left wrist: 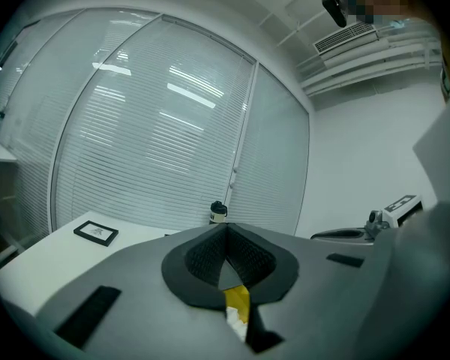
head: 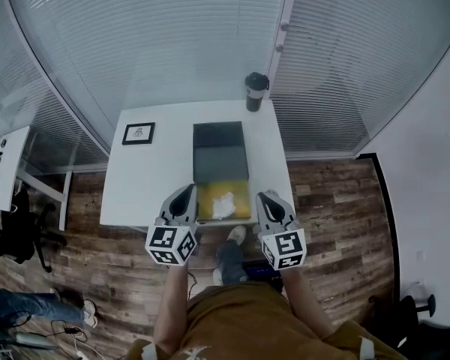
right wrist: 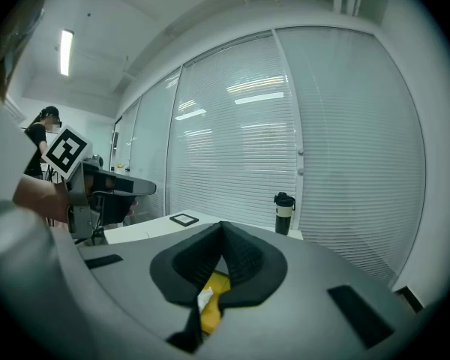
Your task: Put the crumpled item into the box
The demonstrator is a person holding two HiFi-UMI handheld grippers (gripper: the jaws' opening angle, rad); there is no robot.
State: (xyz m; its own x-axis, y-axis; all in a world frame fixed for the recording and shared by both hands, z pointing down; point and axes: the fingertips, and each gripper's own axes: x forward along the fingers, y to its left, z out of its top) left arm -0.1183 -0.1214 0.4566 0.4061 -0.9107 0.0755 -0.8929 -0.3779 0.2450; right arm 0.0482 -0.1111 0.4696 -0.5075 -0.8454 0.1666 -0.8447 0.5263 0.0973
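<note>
Inside yellow box [head: 205, 199], crumpled white paper [head: 223, 205]

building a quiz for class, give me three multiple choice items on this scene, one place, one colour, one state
1. Where does the crumpled paper lie? A on a shelf B on the yellow surface by the table's near edge C in a drawer
2. What colour is the table? A white B black C red
3. How are the left hand-held gripper's jaws? A wide open B shut on the paper C shut, empty
Answers: B, the head view shows it on yellow; A, the tabletop is white; C, the jaws meet with nothing between them.
</note>
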